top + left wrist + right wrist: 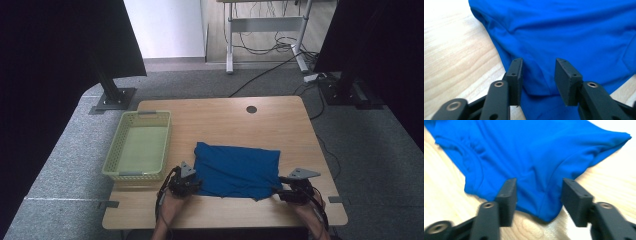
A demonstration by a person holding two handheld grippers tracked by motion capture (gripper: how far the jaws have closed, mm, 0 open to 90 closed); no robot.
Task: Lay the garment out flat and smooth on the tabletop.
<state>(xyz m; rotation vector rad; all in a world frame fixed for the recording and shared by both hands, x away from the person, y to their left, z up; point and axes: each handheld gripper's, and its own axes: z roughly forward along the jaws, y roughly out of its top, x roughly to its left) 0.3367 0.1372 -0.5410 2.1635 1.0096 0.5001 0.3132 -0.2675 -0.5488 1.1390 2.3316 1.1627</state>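
Blue, thin knit fabric fills the space ahead of both tools: a folded blue T-shirt lies flat on the near half of the wooden counter, its near edge toward the person. At its near-left corner the left gripper has its jaws apart, straddling a raised fold of the cloth without pressing on it. At the near-right corner the right gripper does likewise, jaws standing apart with the hem corner lying between them and wood showing under the tip.

By its look the shirt is light and limp, with soft creases; it would likely sag and unfold if lifted from one point, so a hold at both near corners, taking all layers together, seems the sound choice. The fabric looks a little slick, so a shallow pinch might slip off the hem; reaching deeper past the stitched edge should hold better.

Farther left, just beside the shirt's far-left corner, a pale green plastic basket sits at the counter's left edge. Beyond the counter, grey carpet and trailing cables lie.
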